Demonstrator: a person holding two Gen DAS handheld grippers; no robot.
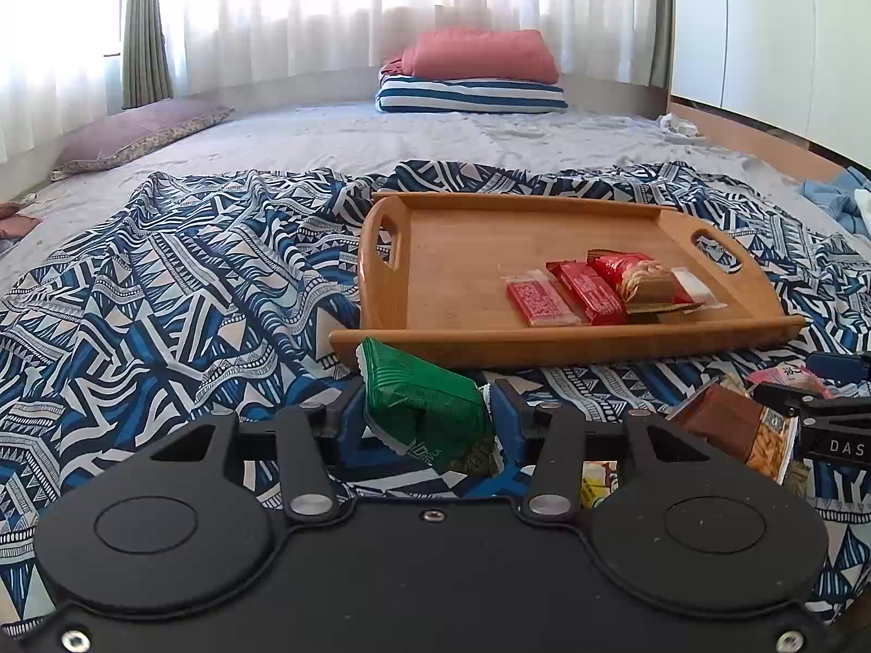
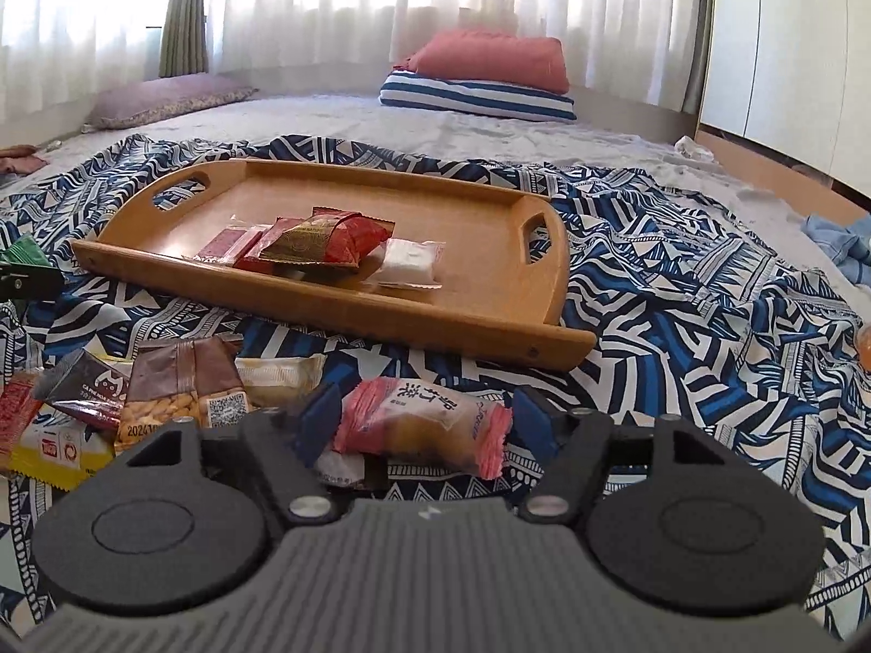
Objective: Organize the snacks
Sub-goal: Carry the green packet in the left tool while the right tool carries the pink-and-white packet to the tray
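A wooden tray (image 1: 462,250) lies on a blue patterned cloth and holds several red snack packets (image 1: 588,288) and a white one. My left gripper (image 1: 427,408) is shut on a green snack packet (image 1: 424,402), held just in front of the tray's near rim. In the right wrist view the tray (image 2: 479,272) is ahead and left. My right gripper (image 2: 424,424) is open around a pink snack packet (image 2: 424,424) that lies on the cloth; the blue fingers (image 2: 321,419) stand apart from its ends. A pile of loose snacks (image 2: 179,392) lies to its left.
The patterned cloth (image 1: 163,283) covers a grey bed. A purple pillow (image 1: 141,130) lies far left, folded red and striped bedding (image 1: 473,76) at the back. Blue clothing (image 2: 838,239) lies at the right edge. The right gripper's body (image 1: 816,413) shows at the right.
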